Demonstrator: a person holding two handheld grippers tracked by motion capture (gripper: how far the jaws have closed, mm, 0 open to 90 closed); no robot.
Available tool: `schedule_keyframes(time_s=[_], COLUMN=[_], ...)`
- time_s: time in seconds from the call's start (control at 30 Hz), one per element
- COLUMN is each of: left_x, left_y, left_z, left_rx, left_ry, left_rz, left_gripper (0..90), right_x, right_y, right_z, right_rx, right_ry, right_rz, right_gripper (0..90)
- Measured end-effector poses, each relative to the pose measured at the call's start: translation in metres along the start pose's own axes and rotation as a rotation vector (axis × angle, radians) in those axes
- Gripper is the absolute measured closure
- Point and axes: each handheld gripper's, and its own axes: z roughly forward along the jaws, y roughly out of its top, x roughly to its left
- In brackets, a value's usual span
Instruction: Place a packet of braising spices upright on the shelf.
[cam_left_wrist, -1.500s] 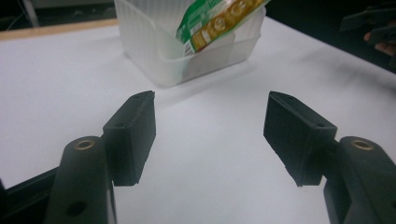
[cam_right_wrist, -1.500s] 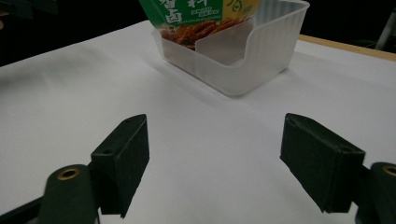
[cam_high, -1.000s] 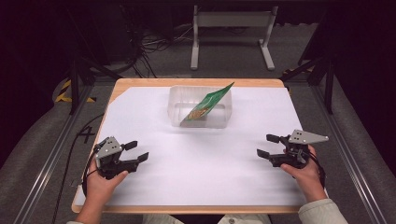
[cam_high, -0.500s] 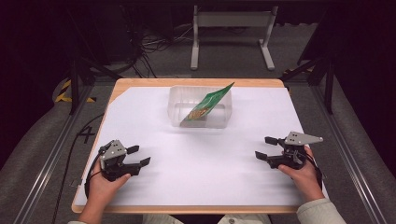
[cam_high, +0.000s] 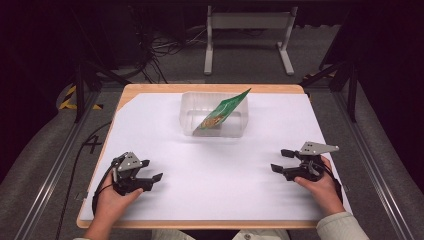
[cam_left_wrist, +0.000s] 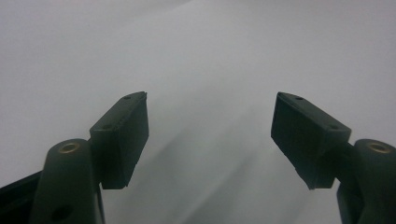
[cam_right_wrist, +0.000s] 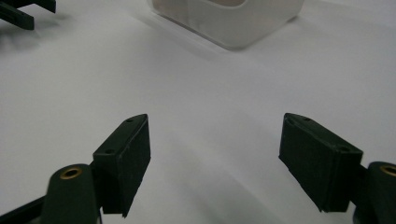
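Both tongs released, low over the bench

Left tongs (cam_high: 154, 170) and right tongs (cam_high: 280, 160) grasp nothing; the tub (cam_high: 215, 131) with its green packet (cam_high: 224, 109) sits ahead between them, so approach level.

Table (cam_high: 295, 89): light wood edge, covered by a plain white sheet (cam_high: 220, 170). Container (cam_high: 192, 107): clear, slightly milky plastic (reads off-white in the right gripper view (cam_right_wrist: 229, 23)). Packet (cam_high: 222, 111) in it: green, with a tan-orange patch low on its face; print too small to read. Left gripper (cam_high: 151, 170) and right gripper (cam_high: 280, 160): black bodies, each with a grey plate on top; jaws matte black with brass-coloured rivets at the pivots (cam_left_wrist: 69, 148). Sleeve (cam_high: 335, 227) on the right arm: pale beige. Floor (cam_high: 45, 150): grey carpet, yellow-and-black striped tape (cam_high: 67, 97) at left. Stand (cam_high: 247, 20) at the back: light grey.
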Motion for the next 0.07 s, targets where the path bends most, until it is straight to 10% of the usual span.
schedule_keyframes(time_s=[0.07], left_x=[0.0017], left_y=[-0.0004], left_z=[-0.0014], left_rx=[-0.005], left_ry=[-0.004], left_rz=[-0.007], left_gripper=[28.5], right_x=[0.0002], right_y=[0.0001], right_z=[0.0005], right_rx=[0.001], right_ry=[0.0], right_rz=[-0.001], right_gripper=[24.5])
